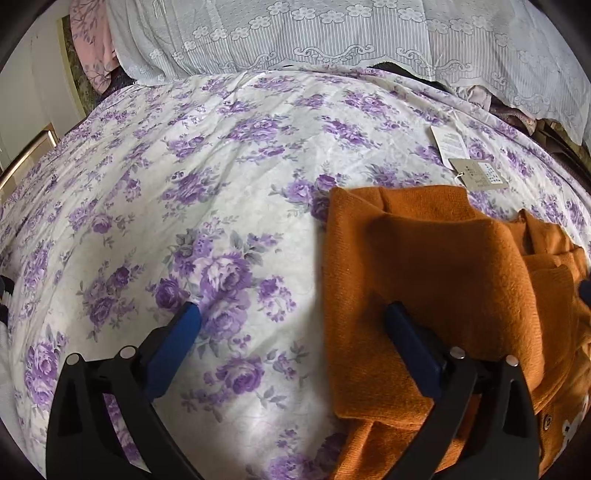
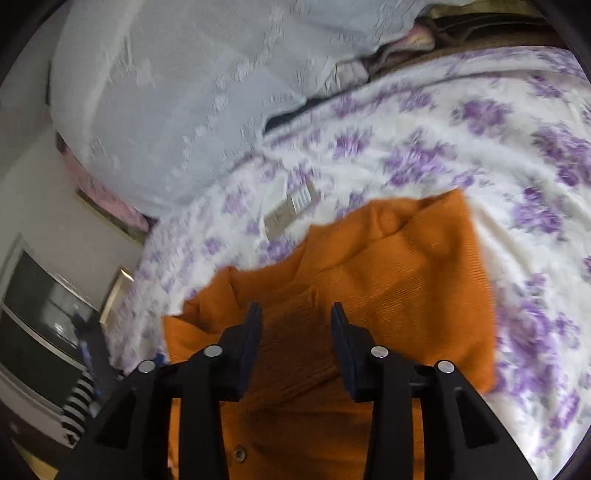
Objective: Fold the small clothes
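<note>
An orange knitted garment (image 1: 443, 280) lies partly folded on a bed covered by a white sheet with purple flowers (image 1: 207, 206). One layer is doubled over the rest, and buttons show along its near edge in both views. In the left wrist view it fills the lower right part of the bed; in the right wrist view it lies straight ahead, under the fingers. Two paper tags (image 1: 465, 158) rest on the sheet just beyond its far edge.

The left gripper (image 1: 295, 314) tilts steeply down at the bed, its jaws spread wide. One blue-padded finger (image 1: 173, 347) hangs over bare sheet, the other stands over the garment's left edge, and nothing is clamped between them. Whether that pad touches the knit cannot be told.

The right gripper (image 2: 295, 317) points down at a gentler slant over the garment's ribbed part. Its jaws stand partly open, with a fold of orange cloth seen in the gap but no pad pressing it. This view is blurred.

Behind the bed, a pale lace cloth (image 1: 295, 33) drapes over piled bedding. A pink flowered fabric (image 1: 92, 40) shows at the far left.
</note>
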